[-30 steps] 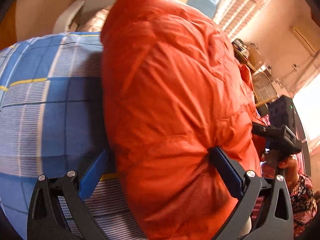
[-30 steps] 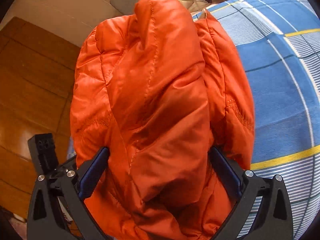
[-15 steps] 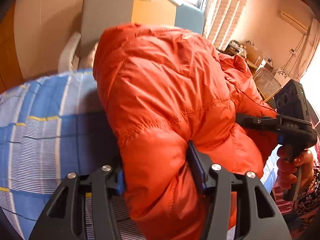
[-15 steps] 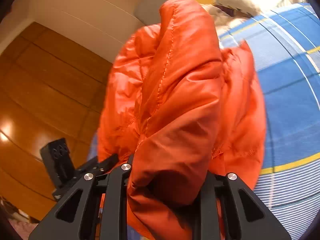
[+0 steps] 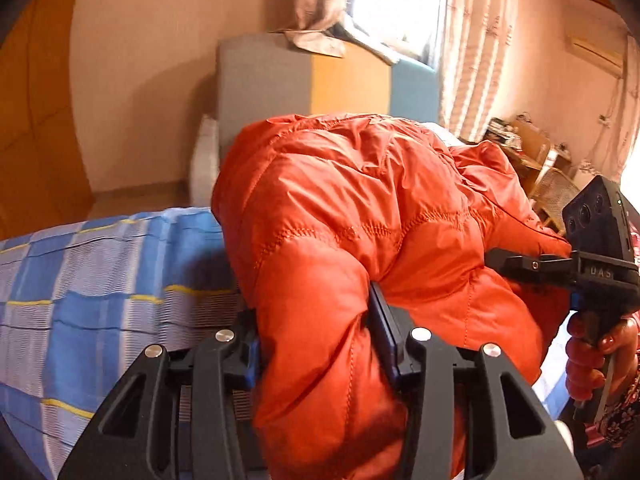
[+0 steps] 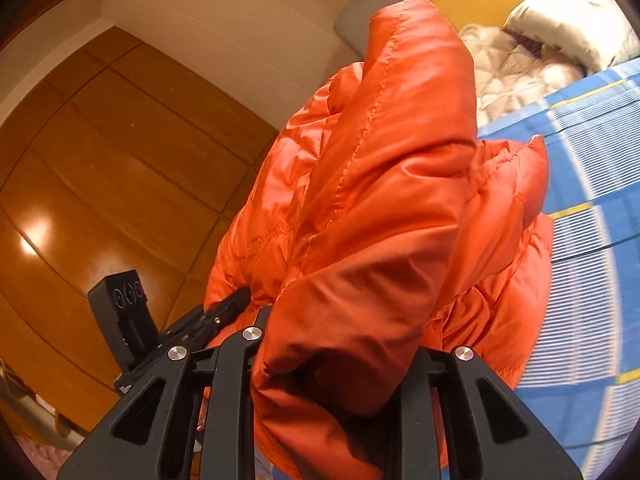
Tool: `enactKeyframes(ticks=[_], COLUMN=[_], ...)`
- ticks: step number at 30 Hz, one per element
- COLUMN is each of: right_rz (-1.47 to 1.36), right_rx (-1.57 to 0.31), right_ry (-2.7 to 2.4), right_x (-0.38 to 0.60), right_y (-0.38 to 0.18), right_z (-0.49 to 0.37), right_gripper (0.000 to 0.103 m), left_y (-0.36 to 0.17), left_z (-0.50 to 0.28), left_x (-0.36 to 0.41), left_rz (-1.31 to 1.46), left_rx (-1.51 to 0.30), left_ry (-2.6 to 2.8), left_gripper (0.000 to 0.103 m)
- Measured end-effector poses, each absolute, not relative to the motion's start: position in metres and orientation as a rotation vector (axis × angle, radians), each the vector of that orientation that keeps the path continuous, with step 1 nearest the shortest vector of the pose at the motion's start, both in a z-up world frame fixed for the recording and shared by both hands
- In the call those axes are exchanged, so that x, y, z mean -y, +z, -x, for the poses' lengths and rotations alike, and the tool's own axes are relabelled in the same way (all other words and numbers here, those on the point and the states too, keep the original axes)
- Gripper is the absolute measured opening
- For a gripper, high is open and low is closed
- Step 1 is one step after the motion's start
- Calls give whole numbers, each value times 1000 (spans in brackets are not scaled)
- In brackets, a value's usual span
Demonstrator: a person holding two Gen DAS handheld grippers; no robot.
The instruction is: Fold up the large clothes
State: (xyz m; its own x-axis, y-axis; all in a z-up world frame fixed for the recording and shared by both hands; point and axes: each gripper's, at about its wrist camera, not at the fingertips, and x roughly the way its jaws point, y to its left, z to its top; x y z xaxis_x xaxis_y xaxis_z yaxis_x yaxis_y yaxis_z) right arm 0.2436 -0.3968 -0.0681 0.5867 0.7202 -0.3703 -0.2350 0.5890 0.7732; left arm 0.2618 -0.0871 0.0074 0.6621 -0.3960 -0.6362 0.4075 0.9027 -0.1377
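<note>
A puffy orange down jacket (image 5: 360, 200) is bunched up and lifted off the blue plaid bed sheet (image 5: 100, 280). In the left wrist view my left gripper (image 5: 316, 320) has a thick fold of it between its jaws, which are closing and press into the padding. At the right edge my right gripper (image 5: 520, 264), with a person's hand (image 5: 592, 352) on its handle, bites another part. In the right wrist view the right gripper (image 6: 336, 344) is shut on a fold of the jacket (image 6: 400, 160), which hides its pads. The left gripper (image 6: 228, 308) holds the fabric at lower left.
The bed sheet (image 6: 592, 200) stretches away on the right. A grey, orange and blue headboard (image 5: 280, 80) stands behind the bed, with a pale quilted blanket and pillow (image 6: 520, 64) at its head. Wooden wardrobe doors (image 6: 100, 160) are on the left, curtains (image 5: 460, 40) and cluttered shelves (image 5: 528, 144) on the right.
Both grippers went from wide open around the jacket to shut on folds of it. Both then rose, lifting the jacket off the sheet and tipping the views up toward the walls.
</note>
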Motion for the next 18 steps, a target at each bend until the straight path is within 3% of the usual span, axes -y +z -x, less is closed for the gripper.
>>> enactKeyframes(ticks=[7, 14, 18], right_rz=[-679, -655, -601], right_rx=[-795, -809, -818], right_ry=[649, 556, 465], right_x=[337, 315, 312], right_y=[-83, -107, -106], right_z=[-281, -272, -253], right_gripper=[23, 24, 33], left_y=[-31, -69, -67], left_z=[-274, -264, -257], left_x=[23, 1, 4], left_rz=[24, 21, -51], left_rx=[-781, -806, -808], left_ry=[-333, -321, -338], left_gripper=[44, 54, 59])
